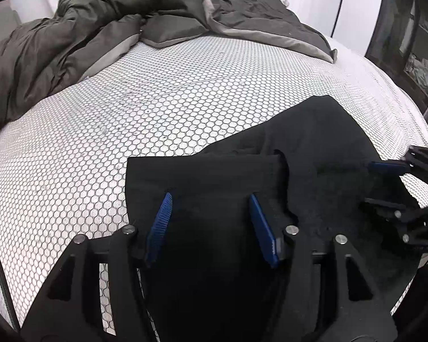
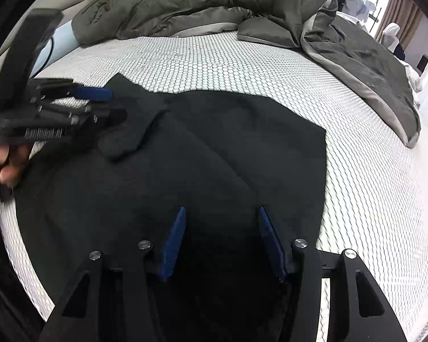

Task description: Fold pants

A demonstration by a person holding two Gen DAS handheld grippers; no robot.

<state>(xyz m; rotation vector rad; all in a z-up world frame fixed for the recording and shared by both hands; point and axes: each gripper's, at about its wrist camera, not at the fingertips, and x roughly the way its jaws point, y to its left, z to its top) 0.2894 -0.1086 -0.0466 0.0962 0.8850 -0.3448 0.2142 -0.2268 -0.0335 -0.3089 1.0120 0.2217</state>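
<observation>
Fingers [image 1: 168, 208] of the left gripper [image 1: 209, 202] spread apart over the black pants [image 1: 314, 148], pinching nothing, blue pads hanging above the dark cloth; in the left wrist view, pants lying on the honeycomb-patterned mattress [image 1: 128, 114], one folded layer with a straight edge just ahead of the tips, olive duvet [image 1: 85, 20] bunched at the far end. Right gripper [image 1: 385, 182] at the right edge, over the same garment. From the right wrist view, right gripper [image 2: 221, 216] fingers [image 2: 178, 222] likewise spread, empty, above the pants [image 2: 242, 131] spread flat with a diagonal fold line; left gripper [image 2: 100, 102] near the far-left corner. Judged: between folds, hands free of the cloth. Next likely: lower both onto one end, pinch it, carry it over evenly.
</observation>
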